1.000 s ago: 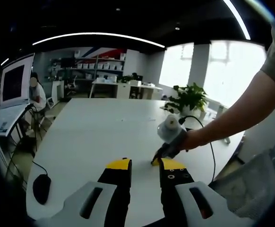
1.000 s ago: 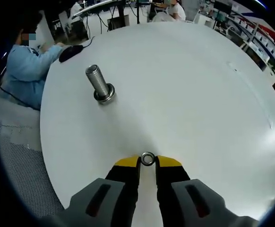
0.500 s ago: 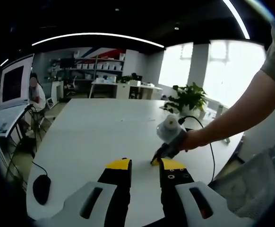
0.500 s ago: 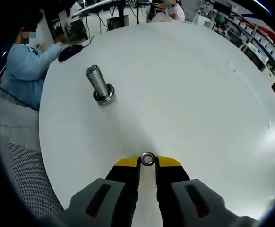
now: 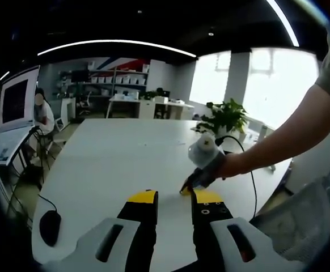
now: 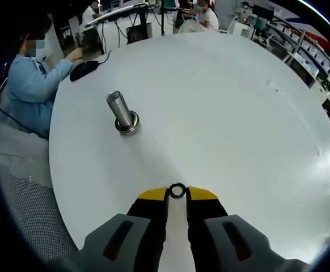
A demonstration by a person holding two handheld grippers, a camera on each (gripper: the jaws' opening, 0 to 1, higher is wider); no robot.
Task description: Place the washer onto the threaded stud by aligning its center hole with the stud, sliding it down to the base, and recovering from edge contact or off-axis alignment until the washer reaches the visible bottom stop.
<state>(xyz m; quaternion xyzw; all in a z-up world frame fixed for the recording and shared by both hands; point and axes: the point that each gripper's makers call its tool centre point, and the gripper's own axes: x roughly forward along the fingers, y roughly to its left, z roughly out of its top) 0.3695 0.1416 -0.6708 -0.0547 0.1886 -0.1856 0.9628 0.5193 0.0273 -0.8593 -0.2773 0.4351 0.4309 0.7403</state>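
Washer (image 6: pixel 177 191) sat clamped betw. right gripper (image 6: pixel 177 194) jaws' yellow tips, over white table (image 6: pixel 227 113). Threaded stud (image 6: pixel 122 112) stood upright on table at approx. 11 o'clock from washer, well apart. Left gripper (image 5: pixel 173 198) jaws apart, nothing betw. them. Black mouse (image 5: pixel 50 225) at 9 o'clock on table.
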